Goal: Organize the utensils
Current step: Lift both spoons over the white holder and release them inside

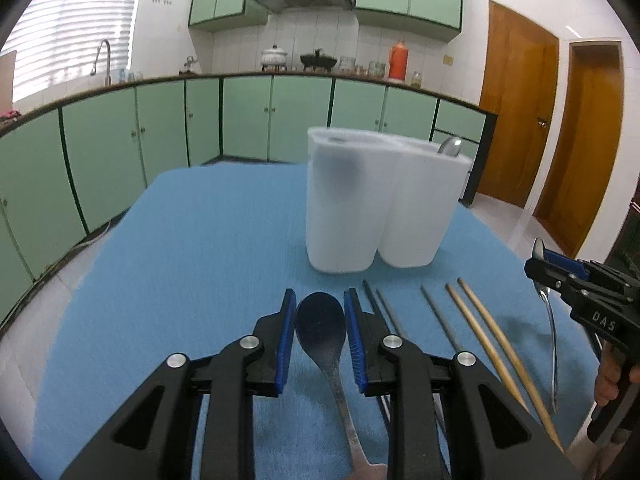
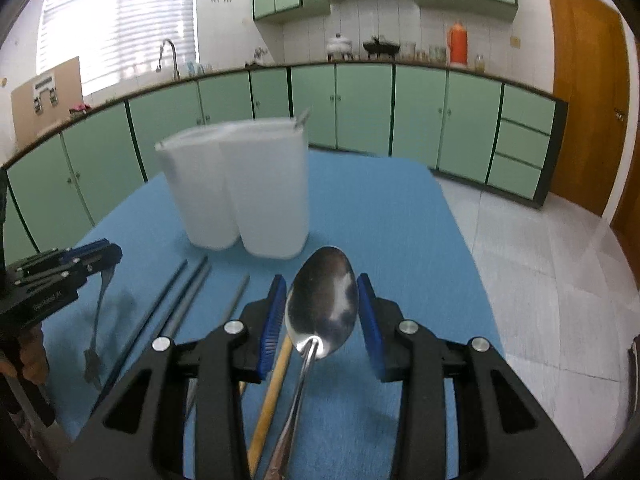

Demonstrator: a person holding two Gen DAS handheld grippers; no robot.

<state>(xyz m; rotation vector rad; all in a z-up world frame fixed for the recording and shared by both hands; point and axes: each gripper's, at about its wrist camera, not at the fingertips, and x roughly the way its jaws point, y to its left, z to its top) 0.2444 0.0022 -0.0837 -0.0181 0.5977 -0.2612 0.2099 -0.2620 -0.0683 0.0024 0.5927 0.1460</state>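
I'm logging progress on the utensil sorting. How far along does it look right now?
Done: one spoon handle already stands in the white holder. In hand: the left gripper grips a dark spoon, the right gripper a shiny spoon, both lifted. Left: grey chopsticks and wooden chopsticks lie on the blue mat.

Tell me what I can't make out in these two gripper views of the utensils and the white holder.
- White holder: smeared by motion in the right wrist view; its contents are unreadable, only one utensil tip pokes out.
- Dark spoon handle: left wrist view, cut off by the bottom edge.
- Shiny spoon handle: right wrist view, runs under the right gripper.
- Wooden chopsticks: near ends hidden behind the left gripper.
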